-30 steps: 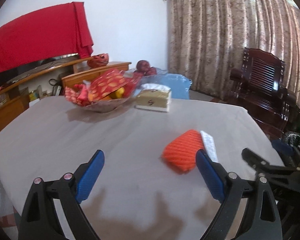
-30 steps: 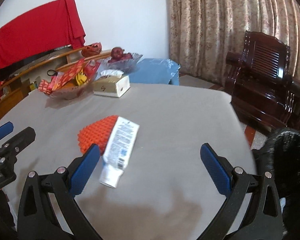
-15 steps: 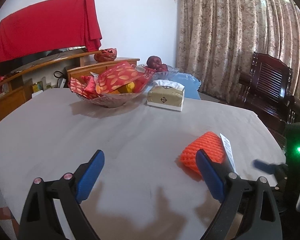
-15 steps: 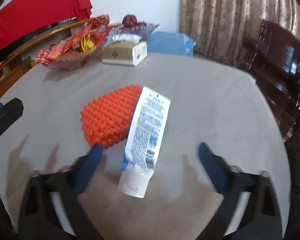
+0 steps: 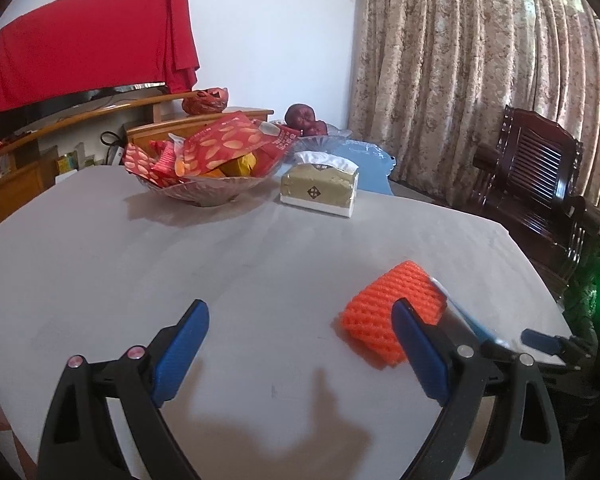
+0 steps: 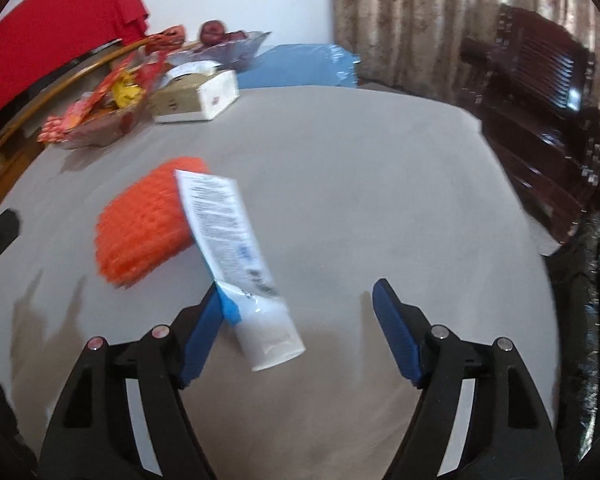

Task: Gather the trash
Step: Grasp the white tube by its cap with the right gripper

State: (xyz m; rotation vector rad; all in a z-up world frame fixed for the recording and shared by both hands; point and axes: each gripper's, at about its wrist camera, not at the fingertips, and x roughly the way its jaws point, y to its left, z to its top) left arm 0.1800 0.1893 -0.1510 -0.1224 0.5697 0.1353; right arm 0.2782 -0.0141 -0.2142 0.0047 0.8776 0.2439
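The right tool (image 6: 296,312) hangs low over the grey worktop (image 6: 359,168), tipped well downward, its blue pads spread wide. Its jaws have just been opening a little, and the cap end of a white and blue tube (image 6: 236,256) lies between them, close against the left pad; the right pad stands clear of it, so nothing is gripped. The tube lies flat on the worktop, its crimped tail pointing away from the tool and resting on the edge of an orange foam net (image 6: 144,224), which sits just beside it on the left. This view is smeared with blur, so the tube's print cannot be read.

The left tool (image 5: 300,344) waits off to the side, also wide open and holding nothing, with bare worktop between its pads. From its side the orange foam net shows just beyond its right pad, and only a sliver of the tube peeks out behind it.

At the far side of the worktop stand a glass bowl (image 5: 208,194) heaped with red snack packets and a gold tissue box (image 5: 319,190), well apart from the trash. Behind them is a second glass dish holding dark red fruit (image 5: 300,117). A dark wooden chair (image 5: 539,184) stands by the patterned curtain (image 5: 459,60), and a red cloth (image 5: 84,44) drapes over the cabinet by the wall.
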